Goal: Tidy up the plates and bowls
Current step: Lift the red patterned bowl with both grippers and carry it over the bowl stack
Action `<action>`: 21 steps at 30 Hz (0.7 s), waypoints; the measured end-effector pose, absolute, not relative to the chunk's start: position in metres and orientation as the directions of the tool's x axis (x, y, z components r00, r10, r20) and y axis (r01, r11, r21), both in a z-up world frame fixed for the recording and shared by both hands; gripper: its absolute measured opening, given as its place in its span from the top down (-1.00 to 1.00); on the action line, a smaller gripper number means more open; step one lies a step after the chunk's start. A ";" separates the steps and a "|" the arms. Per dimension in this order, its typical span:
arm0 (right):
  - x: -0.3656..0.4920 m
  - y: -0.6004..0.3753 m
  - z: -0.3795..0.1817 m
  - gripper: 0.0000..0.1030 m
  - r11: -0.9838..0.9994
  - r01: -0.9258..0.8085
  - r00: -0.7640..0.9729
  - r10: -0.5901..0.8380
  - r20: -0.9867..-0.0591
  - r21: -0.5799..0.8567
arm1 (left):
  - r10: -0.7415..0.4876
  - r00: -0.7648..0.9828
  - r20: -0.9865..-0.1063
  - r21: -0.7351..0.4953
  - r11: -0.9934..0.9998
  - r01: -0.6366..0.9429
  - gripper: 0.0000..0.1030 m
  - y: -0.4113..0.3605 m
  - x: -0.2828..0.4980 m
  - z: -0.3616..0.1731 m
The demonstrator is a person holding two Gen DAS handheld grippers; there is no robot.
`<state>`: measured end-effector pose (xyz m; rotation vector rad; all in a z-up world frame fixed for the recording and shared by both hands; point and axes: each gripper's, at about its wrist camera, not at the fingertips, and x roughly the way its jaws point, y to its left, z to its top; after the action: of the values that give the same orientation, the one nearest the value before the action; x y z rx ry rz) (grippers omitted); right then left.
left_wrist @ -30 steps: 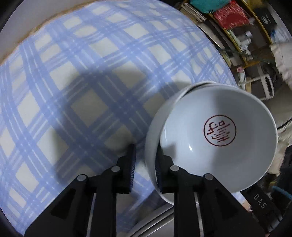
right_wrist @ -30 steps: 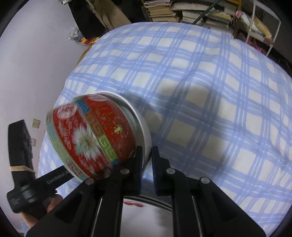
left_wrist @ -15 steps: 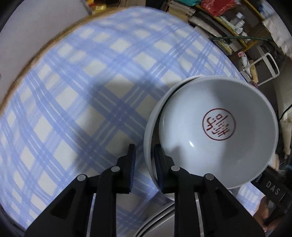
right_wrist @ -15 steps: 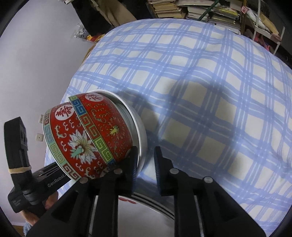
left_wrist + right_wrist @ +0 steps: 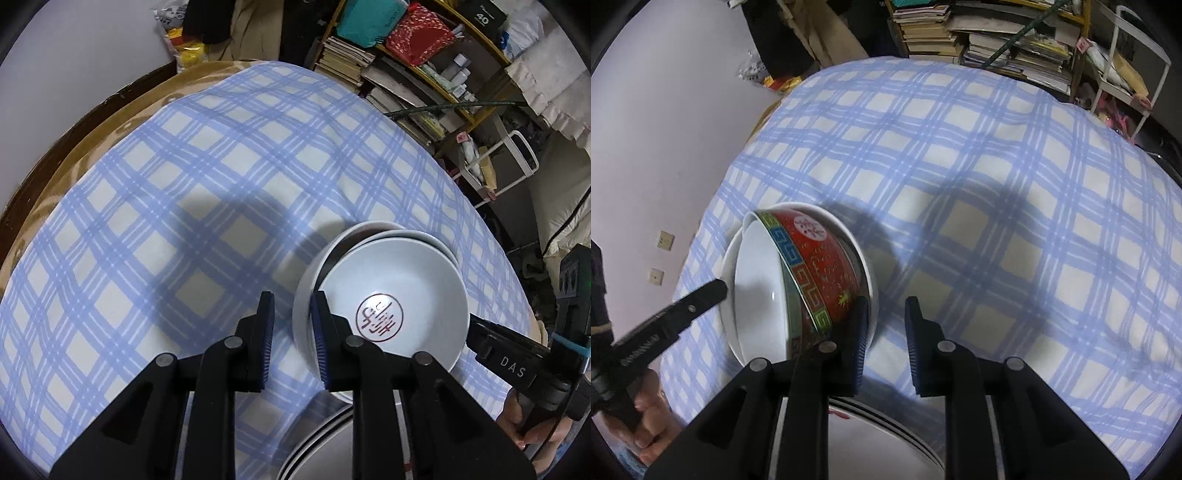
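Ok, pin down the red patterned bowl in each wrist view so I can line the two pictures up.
Left wrist: red bowl sits lower right of centre, seen from above, so only its white inside with the round red seal shows.
Right wrist: the same bowl sits left of centre, tilted, with its red patterned outside facing the camera.
Shared landmark: the white bowl it nests in, with its rim showing around it in both views.

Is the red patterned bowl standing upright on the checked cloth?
No. The red patterned bowl is tilted on its side inside a white bowl, its opening facing sideways.
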<state>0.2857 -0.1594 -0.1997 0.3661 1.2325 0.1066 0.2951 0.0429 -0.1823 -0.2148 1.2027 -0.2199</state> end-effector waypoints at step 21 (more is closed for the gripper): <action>0.292 -0.163 -0.221 0.96 0.914 0.130 0.259 0.342 -0.903 0.383 | -0.223 0.342 -0.913 -0.206 0.975 0.087 0.59 0.030 0.302 -0.189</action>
<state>0.2915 -0.1629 -0.2206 0.4232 1.3120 0.1497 0.3025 0.0300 -0.1894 -0.1285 1.2061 -0.2020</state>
